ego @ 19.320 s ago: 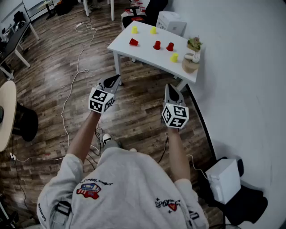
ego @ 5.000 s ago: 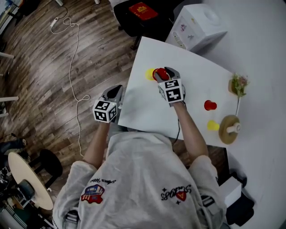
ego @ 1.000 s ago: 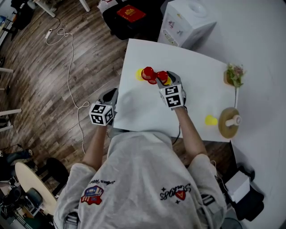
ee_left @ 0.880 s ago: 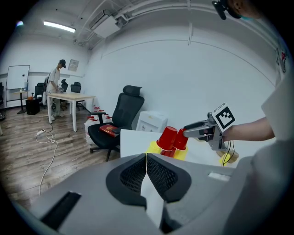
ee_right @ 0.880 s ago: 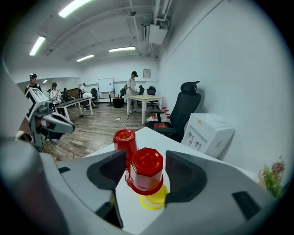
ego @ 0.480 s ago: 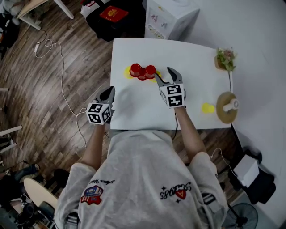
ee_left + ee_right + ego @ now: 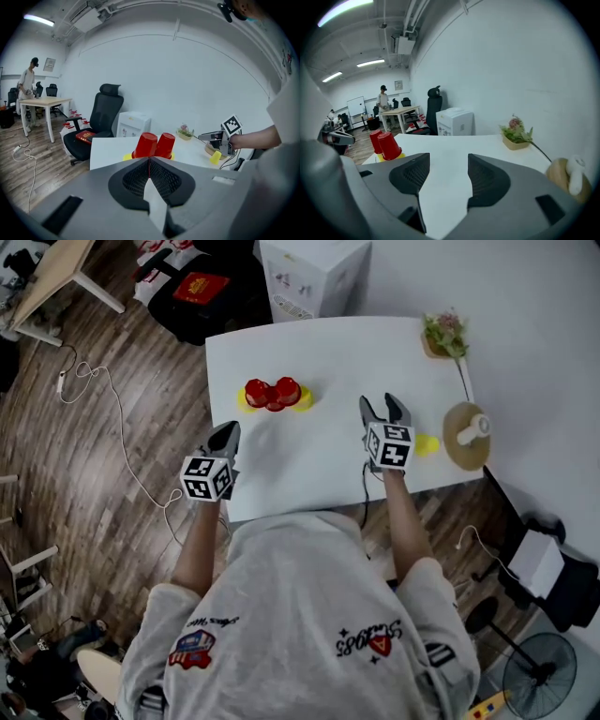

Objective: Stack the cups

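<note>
Two red cups (image 7: 272,393) stand upside down side by side at the table's left, with yellow cups (image 7: 304,400) showing at their bases. They also show as red cups (image 7: 155,145) and red cups (image 7: 384,143) in the gripper views. A lone yellow cup (image 7: 427,443) lies just right of my right gripper (image 7: 382,407). That right gripper (image 7: 443,168) is open over bare tabletop; its jaws have just been closing a little with nothing between them. My left gripper (image 7: 227,434) is shut and empty at the table's left edge, and as left gripper (image 7: 149,161) it points at the red cups.
The white table (image 7: 328,465) has a small potted plant (image 7: 443,334) at its far right corner and a round wooden stand (image 7: 466,434) at the right edge. A white box (image 7: 314,273) and a black chair (image 7: 106,110) stand behind the table. A cable (image 7: 112,437) lies on the floor.
My right gripper has drawn away from the red cups and swung right, up beside the lone yellow cup. The left gripper stays shut and has shifted slightly along the table's left edge.
</note>
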A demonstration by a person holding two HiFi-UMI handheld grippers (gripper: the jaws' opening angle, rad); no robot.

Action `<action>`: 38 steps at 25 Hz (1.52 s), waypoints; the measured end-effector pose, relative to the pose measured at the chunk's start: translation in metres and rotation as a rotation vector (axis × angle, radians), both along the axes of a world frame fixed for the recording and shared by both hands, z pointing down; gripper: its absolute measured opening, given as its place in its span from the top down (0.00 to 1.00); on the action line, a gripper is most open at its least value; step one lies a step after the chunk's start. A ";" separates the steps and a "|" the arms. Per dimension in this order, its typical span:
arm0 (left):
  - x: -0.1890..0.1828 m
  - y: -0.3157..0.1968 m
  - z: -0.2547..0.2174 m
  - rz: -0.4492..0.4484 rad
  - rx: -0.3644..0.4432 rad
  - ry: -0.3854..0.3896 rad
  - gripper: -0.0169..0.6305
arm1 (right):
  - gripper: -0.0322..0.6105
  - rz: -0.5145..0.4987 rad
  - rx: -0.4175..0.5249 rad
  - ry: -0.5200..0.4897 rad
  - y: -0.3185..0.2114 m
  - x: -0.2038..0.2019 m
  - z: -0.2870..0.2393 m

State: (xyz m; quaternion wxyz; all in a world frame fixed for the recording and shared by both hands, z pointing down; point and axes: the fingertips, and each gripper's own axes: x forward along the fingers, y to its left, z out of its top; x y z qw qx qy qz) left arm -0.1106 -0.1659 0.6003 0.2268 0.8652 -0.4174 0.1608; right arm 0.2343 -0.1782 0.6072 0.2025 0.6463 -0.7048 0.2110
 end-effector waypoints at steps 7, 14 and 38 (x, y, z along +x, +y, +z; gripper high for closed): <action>0.020 -0.004 0.003 0.052 -0.006 -0.006 0.96 | 0.55 0.224 -0.031 0.037 0.053 0.098 0.011; 0.048 -0.006 0.007 0.105 -0.016 -0.009 0.96 | 0.55 0.423 -0.116 0.081 0.120 0.182 0.041; 0.039 -0.002 0.004 0.050 -0.009 -0.013 0.96 | 0.62 0.242 0.114 0.036 0.036 0.130 -0.049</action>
